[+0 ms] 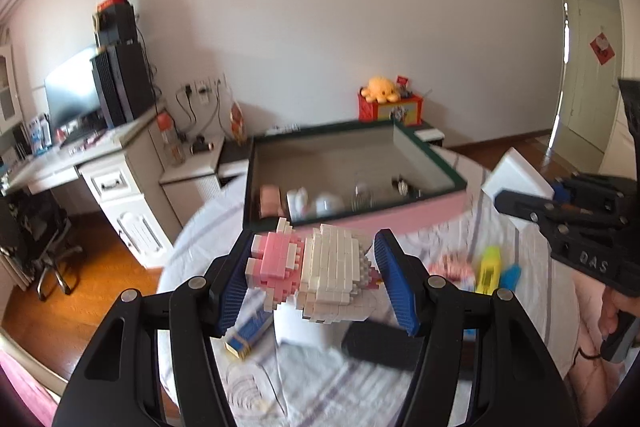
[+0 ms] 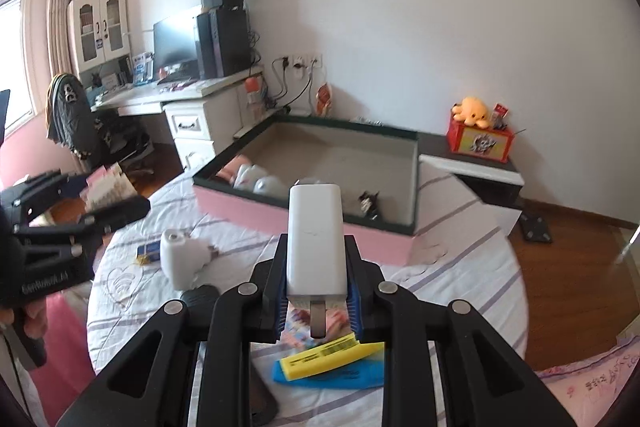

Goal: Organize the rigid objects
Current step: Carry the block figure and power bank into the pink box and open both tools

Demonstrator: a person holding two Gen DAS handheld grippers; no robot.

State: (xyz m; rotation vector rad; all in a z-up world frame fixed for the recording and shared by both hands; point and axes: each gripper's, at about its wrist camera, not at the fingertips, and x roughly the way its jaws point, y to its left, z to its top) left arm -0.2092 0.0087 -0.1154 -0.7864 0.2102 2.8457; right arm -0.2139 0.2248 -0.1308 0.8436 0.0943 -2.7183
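My left gripper (image 1: 318, 255) is shut on a pink and white brick-built figure (image 1: 320, 275), its blue pads (image 1: 394, 279) pressing both sides, held above the bed in front of the box. My right gripper (image 2: 316, 267) is shut on a white rectangular power block (image 2: 315, 239), which stands up between the fingers with a grey tab hanging below. Ahead lies an open box (image 2: 280, 223) with a pink wall and dark green rim (image 1: 432, 155), holding several small items. The left wrist view shows the right gripper (image 1: 520, 205) with the white block (image 1: 516, 171) at the right.
On the striped bedsheet lie a white device (image 2: 180, 259), a small blue box (image 2: 148, 251), a black item (image 1: 380, 343) and yellow and blue items (image 2: 320, 359). A desk (image 2: 192, 95) stands at the left. A red box with a plush toy (image 2: 478, 135) sits behind.
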